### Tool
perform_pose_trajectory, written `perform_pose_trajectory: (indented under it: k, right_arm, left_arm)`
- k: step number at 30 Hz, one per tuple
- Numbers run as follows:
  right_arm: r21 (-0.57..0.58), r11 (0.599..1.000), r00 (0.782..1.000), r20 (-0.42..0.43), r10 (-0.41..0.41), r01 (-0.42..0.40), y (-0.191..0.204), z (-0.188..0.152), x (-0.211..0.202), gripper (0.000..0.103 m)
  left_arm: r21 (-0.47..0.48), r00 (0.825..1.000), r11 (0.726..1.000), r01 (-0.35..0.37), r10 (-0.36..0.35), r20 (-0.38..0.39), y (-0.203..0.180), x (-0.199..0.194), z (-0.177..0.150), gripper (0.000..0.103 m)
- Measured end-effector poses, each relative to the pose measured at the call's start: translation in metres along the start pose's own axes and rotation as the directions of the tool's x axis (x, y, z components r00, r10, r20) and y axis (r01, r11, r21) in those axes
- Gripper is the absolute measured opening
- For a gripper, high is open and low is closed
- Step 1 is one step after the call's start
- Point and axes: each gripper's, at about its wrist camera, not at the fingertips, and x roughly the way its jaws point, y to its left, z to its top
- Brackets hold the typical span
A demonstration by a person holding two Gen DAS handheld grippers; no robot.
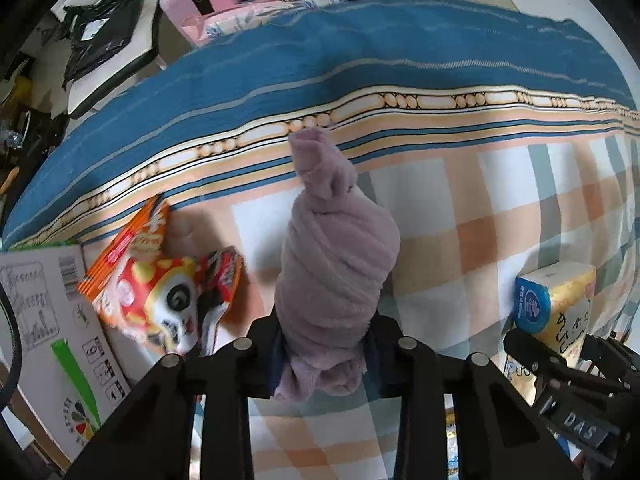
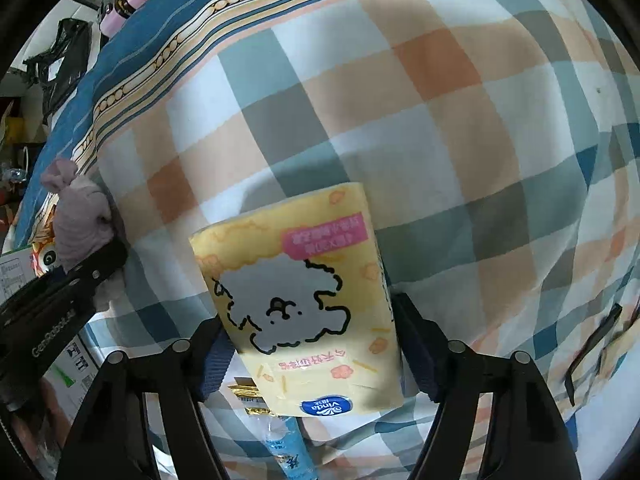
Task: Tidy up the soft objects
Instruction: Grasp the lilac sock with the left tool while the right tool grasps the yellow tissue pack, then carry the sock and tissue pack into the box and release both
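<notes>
In the left wrist view, the left gripper (image 1: 325, 354) is clamped on the near end of a rolled mauve towel (image 1: 334, 264), whose long axis runs straight ahead along the fingers over the checked bedsheet (image 1: 460, 208), with an orange snack packet (image 1: 160, 280) and a cardboard box (image 1: 44, 320) just to its left. In the right wrist view, the right gripper (image 2: 310, 354) squeezes a yellow Vinda tissue pack (image 2: 300, 300) across its width, lengthwise ahead above the sheet; the box lies beyond the towel, so the left hand looks nearer to it.
</notes>
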Motion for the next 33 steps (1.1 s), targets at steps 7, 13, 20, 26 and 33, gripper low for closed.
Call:
perform_pose_trajectory:
  k: [7, 13, 20, 26, 33]
  right_arm:
    - [-0.015, 1.0, 0.999, 0.032, 0.011, -0.011, -0.001, -0.03, -0.025, 0.072]
    - [-0.044, 0.996, 0.995, 0.068, 0.076, -0.073, 0.014, -0.061, -0.058, 0.071]
    - [-0.132, 0.978, 0.975, 0.132, 0.179, -0.162, 0.064, -0.118, -0.119, 0.071]
    - [-0.244, 0.946, 0.955, 0.153, 0.253, -0.212, 0.137, -0.182, -0.154, 0.071]
    - [-0.343, 0.907, 0.947, 0.115, 0.3, -0.245, 0.251, -0.245, -0.15, 0.071]
  left_arm:
    - [-0.024, 0.998, 0.999, 0.026, -0.025, 0.062, 0.007, -0.031, -0.029, 0.029]
    - [-0.06, 0.987, 0.992, 0.108, -0.1, 0.129, 0.022, -0.074, -0.068, 0.028]
    - [-0.083, 0.955, 0.981, 0.175, -0.148, 0.256, 0.078, -0.148, -0.127, 0.028]
    - [-0.13, 0.941, 0.972, 0.195, -0.149, 0.303, 0.149, -0.196, -0.192, 0.028]
    - [-0.215, 0.944, 0.966, 0.142, -0.067, 0.323, 0.256, -0.213, -0.236, 0.028]
